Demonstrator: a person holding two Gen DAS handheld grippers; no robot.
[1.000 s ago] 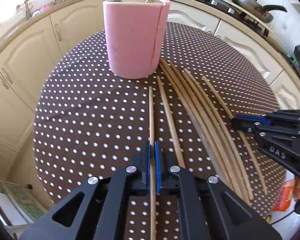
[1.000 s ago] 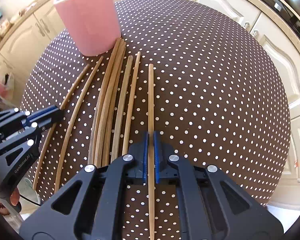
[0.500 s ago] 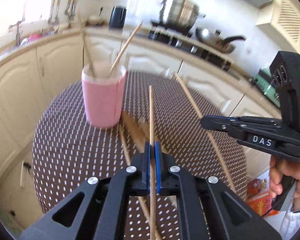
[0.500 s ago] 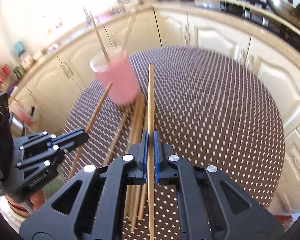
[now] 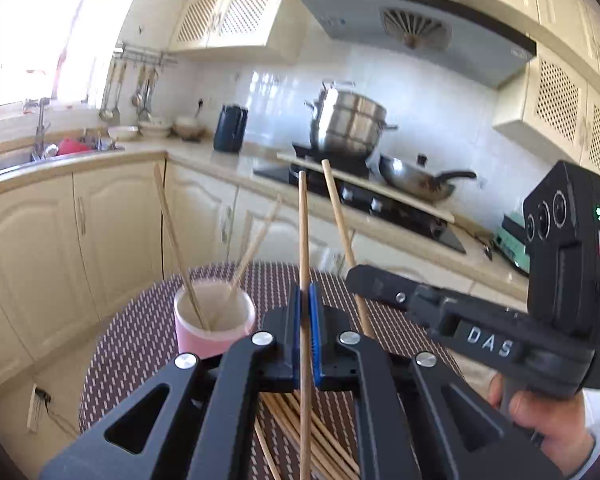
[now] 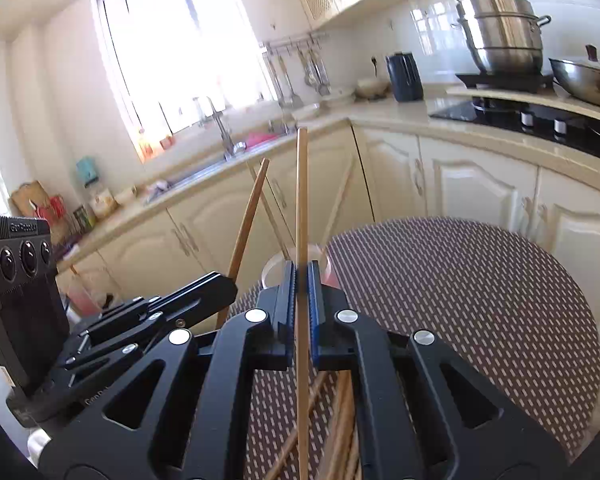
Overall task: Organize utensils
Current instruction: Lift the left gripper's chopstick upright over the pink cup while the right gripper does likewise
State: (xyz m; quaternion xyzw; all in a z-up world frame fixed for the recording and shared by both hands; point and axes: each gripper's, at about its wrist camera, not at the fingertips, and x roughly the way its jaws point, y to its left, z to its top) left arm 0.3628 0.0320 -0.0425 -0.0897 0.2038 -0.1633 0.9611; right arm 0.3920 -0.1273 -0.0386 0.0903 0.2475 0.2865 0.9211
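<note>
Left gripper (image 5: 305, 300): jaws clamped on one chopstick (image 5: 303, 240), pointing slightly below level. Right gripper (image 6: 301, 280): jaws clamped on another chopstick (image 6: 301, 200), same attitude. Both grippers are side by side; a hand (image 5: 540, 420) grips the right unit's handle.

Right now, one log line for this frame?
left claw: shut on chopstick | right claw: shut on chopstick | pink cup: two sticks in | loose chopsticks: on table
</note>
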